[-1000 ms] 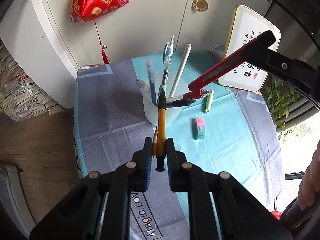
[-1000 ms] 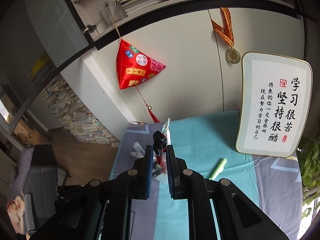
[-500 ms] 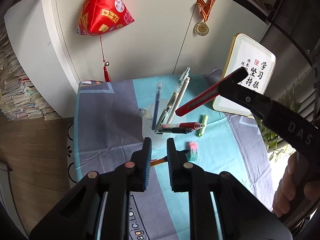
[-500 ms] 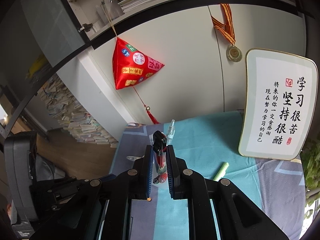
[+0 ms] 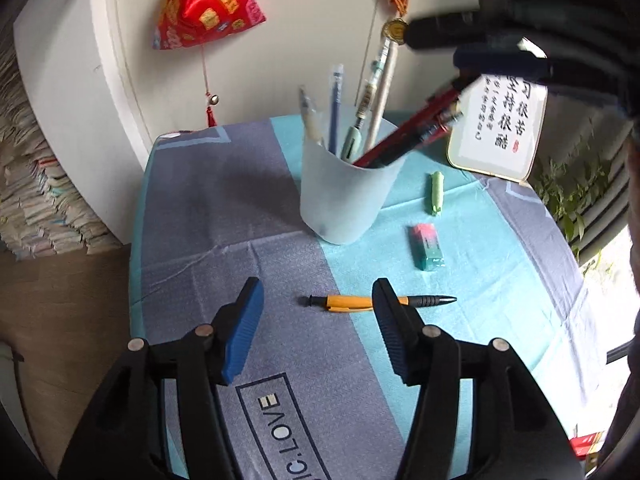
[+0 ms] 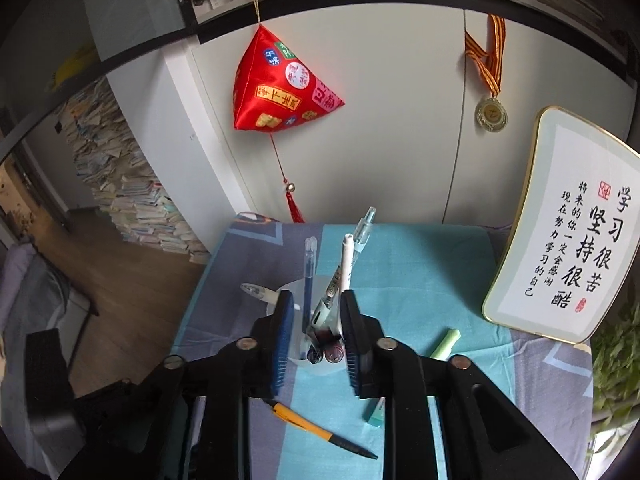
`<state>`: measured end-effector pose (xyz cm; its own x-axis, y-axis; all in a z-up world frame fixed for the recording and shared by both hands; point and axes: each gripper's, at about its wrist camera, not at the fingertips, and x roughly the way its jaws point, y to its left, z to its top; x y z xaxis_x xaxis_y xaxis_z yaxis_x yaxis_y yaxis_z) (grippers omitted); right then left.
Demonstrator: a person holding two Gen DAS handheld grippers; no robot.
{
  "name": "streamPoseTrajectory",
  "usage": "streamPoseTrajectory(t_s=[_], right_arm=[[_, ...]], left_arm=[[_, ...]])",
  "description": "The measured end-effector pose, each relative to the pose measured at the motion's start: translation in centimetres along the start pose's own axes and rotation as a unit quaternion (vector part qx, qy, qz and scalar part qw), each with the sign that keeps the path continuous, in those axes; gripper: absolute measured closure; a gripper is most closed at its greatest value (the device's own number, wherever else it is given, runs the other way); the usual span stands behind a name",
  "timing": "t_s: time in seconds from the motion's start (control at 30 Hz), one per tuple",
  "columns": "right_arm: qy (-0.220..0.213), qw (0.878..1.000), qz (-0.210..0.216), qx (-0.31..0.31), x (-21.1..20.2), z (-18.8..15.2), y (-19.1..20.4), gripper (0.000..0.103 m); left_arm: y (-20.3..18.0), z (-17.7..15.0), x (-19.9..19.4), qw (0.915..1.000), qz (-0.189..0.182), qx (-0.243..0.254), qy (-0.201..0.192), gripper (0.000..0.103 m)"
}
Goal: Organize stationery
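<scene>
The left gripper hangs with jaws spread wide above the orange pen, which lies flat on the desk. The right gripper, jaws parted, seems to be empty above the cup of pens. A careless close could roll the pen; bumping the leaning pens could tip the cup.

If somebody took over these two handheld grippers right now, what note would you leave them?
Left gripper: open, empty, above the orange-and-black pen lying on the blue patterned tablecloth.
Right gripper: open, empty, over the translucent pale-blue pen cup.
Done: several pens and the red utility knife stand in the cup.
Left: orange pen, light-green highlighter and pink-and-teal eraser lie on the cloth, outside the cup.
</scene>
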<state>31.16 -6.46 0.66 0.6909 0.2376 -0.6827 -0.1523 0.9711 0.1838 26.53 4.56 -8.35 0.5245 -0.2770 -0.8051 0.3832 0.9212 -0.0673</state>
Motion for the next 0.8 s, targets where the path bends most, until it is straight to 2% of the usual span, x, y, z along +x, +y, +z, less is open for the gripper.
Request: streamPoseTrajectory(t_s=[0.03, 0.1, 0.23, 0.37, 0.47, 0.5, 0.6, 0.63, 0.73, 0.8], right_arm=[[-0.014, 1.000, 0.001, 0.002, -0.8, 0.0, -0.1, 0.046], [-0.045, 0.999, 0.003, 0.005, -2.7, -0.2, -0.4, 0.035], [-0.087, 0.996, -0.001, 0.003, -6.5, -0.8, -1.6, 0.034], [-0.101, 0.994, 0.025, 0.026, -9.1, -2.1, -3.9, 0.032], [-0.096, 0.993, 0.042, 0.050, -9.5, -3.0, -5.8, 0.032], [-0.092, 0.993, 0.049, 0.060, -9.5, -3.3, -6.5, 0.032], [-0.079, 0.990, 0.067, 0.093, -9.0, -4.0, -8.6, 0.032], [-0.076, 0.989, 0.072, 0.103, -8.8, -4.3, -9.3, 0.032], [-0.068, 0.984, 0.090, 0.137, -8.0, -4.9, -11.0, 0.032], [-0.061, 0.980, 0.107, 0.156, -7.5, -5.3, -11.8, 0.032]], left_arm=[[-0.5, -0.4, 0.4, 0.9998, 0.004, 0.020, -0.004, 0.047], [-1.5, -1.1, 1.5, 0.9977, 0.009, 0.067, -0.008, 0.046], [-2.9, -2.3, 3.4, 0.9901, 0.027, 0.138, -0.010, 0.045], [-2.9, -2.3, 4.8, 0.9870, 0.032, 0.156, -0.019, 0.046], [-2.9, -2.0, 6.1, 0.9834, 0.028, 0.179, 0.002, 0.046], [-2.8, -1.8, 6.0, 0.9835, 0.016, 0.180, -0.002, 0.046], [-2.5, -1.7, 6.2, 0.9796, -0.045, 0.192, 0.035, 0.045], [-2.3, -1.6, 6.3, 0.9795, -0.053, 0.191, 0.035, 0.045], [-2.5, -1.1, 6.7, 0.9801, -0.053, 0.186, 0.047, 0.046], [-3.1, -1.1, 6.0, 0.9765, -0.029, 0.212, 0.025, 0.048]])
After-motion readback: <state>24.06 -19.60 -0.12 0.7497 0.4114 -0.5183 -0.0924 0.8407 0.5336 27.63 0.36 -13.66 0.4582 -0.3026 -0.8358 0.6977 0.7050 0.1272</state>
